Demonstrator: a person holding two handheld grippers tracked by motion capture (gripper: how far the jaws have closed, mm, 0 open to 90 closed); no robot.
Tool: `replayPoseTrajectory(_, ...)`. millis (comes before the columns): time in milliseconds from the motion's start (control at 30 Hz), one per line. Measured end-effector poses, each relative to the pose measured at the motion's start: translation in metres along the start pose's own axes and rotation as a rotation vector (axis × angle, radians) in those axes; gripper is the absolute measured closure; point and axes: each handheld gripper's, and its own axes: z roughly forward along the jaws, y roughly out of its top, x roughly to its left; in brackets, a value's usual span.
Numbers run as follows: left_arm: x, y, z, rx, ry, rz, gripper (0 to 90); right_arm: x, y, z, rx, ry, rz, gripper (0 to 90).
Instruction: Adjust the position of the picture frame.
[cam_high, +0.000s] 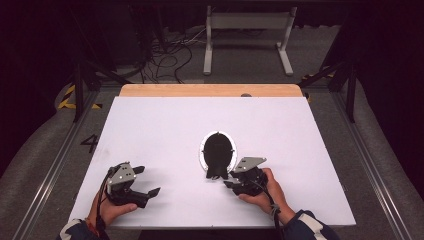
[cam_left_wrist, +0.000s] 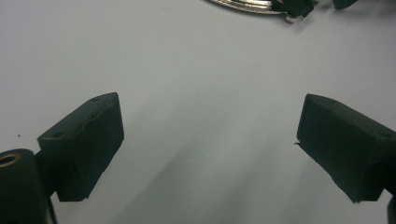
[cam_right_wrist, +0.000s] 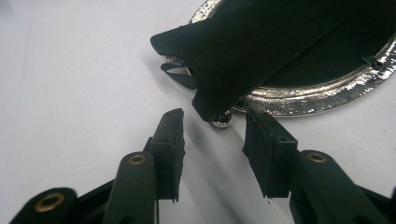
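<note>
A white table (cam_high: 150, 130) with a wooden far edge (cam_high: 210, 90) stands on grey floor (cam_high: 45, 150), a white frame (cam_high: 248, 30) behind in darkness.

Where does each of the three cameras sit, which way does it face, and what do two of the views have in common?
High view: above the person's side, looking forward and down on the white table; shows both hands, the left gripper, the right gripper and the black pouch.
Left gripper view: rides the left gripper, looking along its wide-open jaws at bare table.
Right gripper view: rides the right gripper, its jaws open just short of the pouch's end and silver rim.
Shared: the pouch and its rim show in all views.
</note>
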Motion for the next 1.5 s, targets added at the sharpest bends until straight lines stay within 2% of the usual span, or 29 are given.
replayPoseTrajectory(167, -0.002, 0.000, 0.002, -0.006, -0.003, 0.017, 9.9, 0.000, 0.003, 0.004, -0.001, -0.008, -0.001, 61.1)
replayPoseTrajectory(300, -0.004, 0.000, 0.004, 0.011, -0.008, 0.030, 10.8, -0.001, 0.004, 0.005, -0.004, -0.011, 0.006, 64.0)
replayPoseTrajectory(567, -0.005, 0.000, 0.007, 0.016, -0.016, 0.040, 10.9, -0.002, 0.003, 0.004, -0.011, 0.003, 0.025, 64.7)
replayPoseTrajectory(800, -0.004, 0.001, 0.009, 0.023, -0.025, 0.034, 10.8, -0.005, 0.003, 0.000, -0.042, 0.031, 0.064, 65.5)
replayPoseTrajectory(967, -0.005, 0.001, 0.009, 0.030, -0.034, 0.037, 10.4, -0.010, 0.002, -0.002, -0.068, 0.075, 0.133, 66.2)
replayPoseTrajectory(1033, -0.006, 0.001, 0.011, 0.032, -0.040, 0.046, 10.2, -0.014, 0.000, 0.000, -0.085, 0.125, 0.192, 67.6)
replayPoseTrajectory(1100, -0.007, 0.002, 0.012, 0.038, -0.043, 0.052, 10.2, -0.021, -0.002, 0.002, -0.110, 0.200, 0.262, 68.2)
replayPoseTrajectory(1133, -0.007, 0.002, 0.013, 0.040, -0.045, 0.056, 10.2, -0.024, -0.003, 0.002, -0.126, 0.210, 0.284, 66.8)
replayPoseTrajectory(1233, -0.007, 0.003, 0.015, 0.054, -0.044, 0.061, 10.2, -0.028, -0.003, 0.004, -0.135, 0.244, 0.315, 60.3)
replayPoseTrajectory(1333, -0.006, 0.006, 0.017, 0.053, -0.044, 0.066, 10.2, -0.031, -0.003, 0.007, -0.142, 0.270, 0.349, 60.1)
replayPoseTrajectory(1433, -0.006, 0.011, 0.023, 0.058, -0.046, 0.076, 10.6, -0.036, -0.003, 0.011, -0.150, 0.336, 0.396, 53.0)
replayPoseTrajectory(1467, -0.006, 0.011, 0.023, 0.058, -0.046, 0.076, 10.9, -0.036, -0.003, 0.011, -0.150, 0.336, 0.396, 53.0)
replayPoseTrajectory(1500, -0.007, 0.012, 0.026, 0.063, -0.050, 0.076, 10.9, -0.037, -0.003, 0.012, -0.151, 0.351, 0.423, 50.9)
